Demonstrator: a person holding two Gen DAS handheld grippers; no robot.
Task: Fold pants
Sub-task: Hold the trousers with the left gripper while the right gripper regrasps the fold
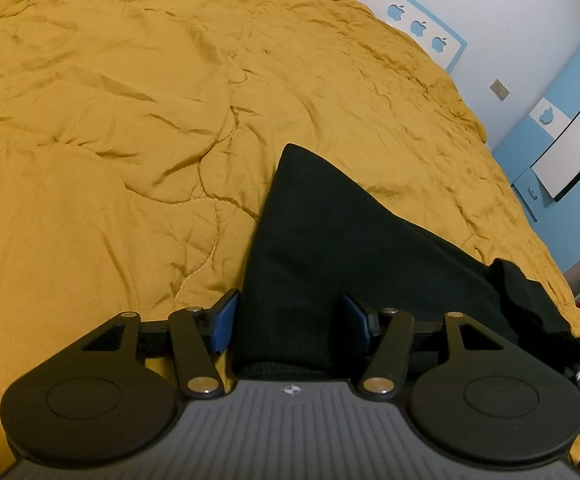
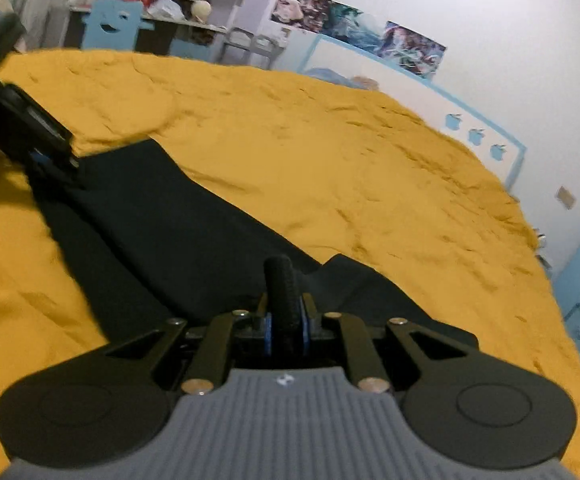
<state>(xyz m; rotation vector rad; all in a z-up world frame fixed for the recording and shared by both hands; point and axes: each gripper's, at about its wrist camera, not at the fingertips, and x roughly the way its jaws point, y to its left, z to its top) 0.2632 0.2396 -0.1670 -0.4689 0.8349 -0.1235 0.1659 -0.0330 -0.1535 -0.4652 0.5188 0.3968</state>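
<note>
The black pants [image 1: 310,248] are laid on the yellow bedspread [image 1: 130,100], w/ 1 end running between the 2 fingers of the left gripper [image 1: 288,318], which are spread wide, pads not pressed on the cloth. The right gripper [image 2: 286,330] is clamped on a ribbed fold of the pants, the rest stretched ahead-left of its fingers.

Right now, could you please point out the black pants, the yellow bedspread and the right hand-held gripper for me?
Black pants [image 1: 310,240]: left wrist view, flat middle of the cloth.
Yellow bedspread [image 1: 130,80]: left wrist view, bare wrinkled area.
Right hand-held gripper [image 2: 286,320]: right wrist view, between fingertips pinching cloth.
</note>
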